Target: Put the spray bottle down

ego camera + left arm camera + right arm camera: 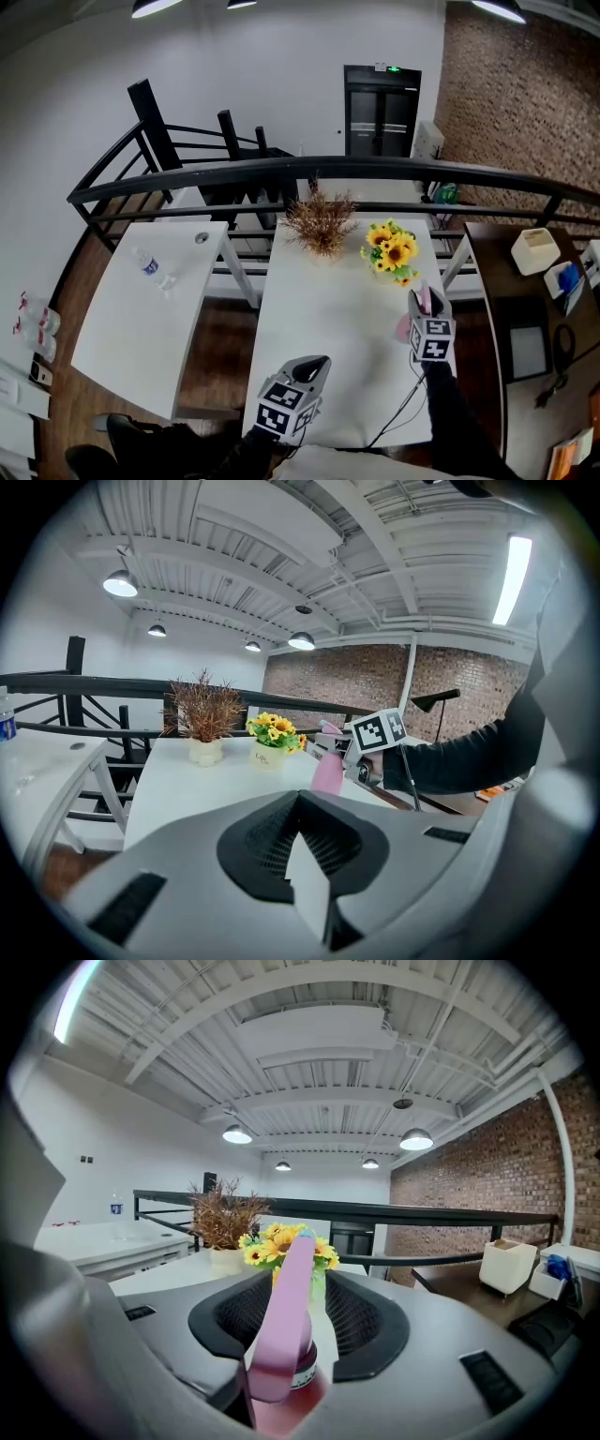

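The pink spray bottle [423, 301] stands upright on the white table [319, 319], near its right edge. My right gripper [421, 309] is around it. In the right gripper view the bottle [281, 1335] rises between the two jaws with a gap on each side, so the right gripper [292, 1365] is open. My left gripper [315, 367] hovers over the table's front edge, jaws a narrow slit apart with nothing in them. From the left gripper view [306, 878] the bottle [328, 772] shows ahead to the right, beside the right gripper's marker cube [377, 730].
A pot of dried brown plants [321, 225] and a pot of sunflowers [394, 251] stand at the table's far end. A second white table [141, 309] on the left carries a water bottle [148, 265]. A black railing [375, 171] runs behind. A dark desk [534, 309] lies to the right.
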`<control>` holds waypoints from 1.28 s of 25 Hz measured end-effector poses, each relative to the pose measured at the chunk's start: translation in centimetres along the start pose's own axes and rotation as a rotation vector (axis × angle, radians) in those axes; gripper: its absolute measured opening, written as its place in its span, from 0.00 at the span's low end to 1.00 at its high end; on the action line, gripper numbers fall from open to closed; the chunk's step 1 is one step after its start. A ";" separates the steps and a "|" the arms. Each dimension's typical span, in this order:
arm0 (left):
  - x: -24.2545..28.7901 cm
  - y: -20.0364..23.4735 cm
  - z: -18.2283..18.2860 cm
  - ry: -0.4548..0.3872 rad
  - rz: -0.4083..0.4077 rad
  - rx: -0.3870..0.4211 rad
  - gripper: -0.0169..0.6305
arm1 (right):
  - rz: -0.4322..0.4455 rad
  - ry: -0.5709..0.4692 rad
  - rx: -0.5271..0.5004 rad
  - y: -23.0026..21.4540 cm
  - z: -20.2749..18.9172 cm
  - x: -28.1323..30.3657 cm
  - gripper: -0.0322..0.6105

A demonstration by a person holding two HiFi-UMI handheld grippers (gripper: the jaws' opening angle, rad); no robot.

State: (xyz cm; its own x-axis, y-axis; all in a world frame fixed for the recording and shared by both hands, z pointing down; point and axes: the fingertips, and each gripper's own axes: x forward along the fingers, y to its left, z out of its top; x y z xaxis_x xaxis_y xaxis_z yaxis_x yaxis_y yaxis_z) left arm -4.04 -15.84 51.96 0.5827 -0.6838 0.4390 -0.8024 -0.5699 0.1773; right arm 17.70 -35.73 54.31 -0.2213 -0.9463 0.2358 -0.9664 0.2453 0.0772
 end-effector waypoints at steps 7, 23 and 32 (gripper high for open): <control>-0.2 0.0 -0.1 -0.001 -0.011 0.008 0.01 | -0.003 0.009 0.024 0.6 -0.8 -1.5 0.41; -2.2 0.0 -0.1 -0.008 -0.049 0.020 0.01 | -0.068 0.018 0.245 4.4 -4.7 -14.2 0.32; -1.6 -1.4 1.0 -0.033 -0.093 0.028 0.01 | 0.217 -0.113 0.218 8.2 4.0 -18.3 0.03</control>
State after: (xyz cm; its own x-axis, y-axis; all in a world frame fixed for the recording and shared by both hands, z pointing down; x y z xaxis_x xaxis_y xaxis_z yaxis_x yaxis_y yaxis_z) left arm -3.71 -14.47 50.14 0.6592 -0.6416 0.3922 -0.7407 -0.6441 0.1913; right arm 13.33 -17.31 46.72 -0.4266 -0.8973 0.1138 -0.8976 0.4045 -0.1754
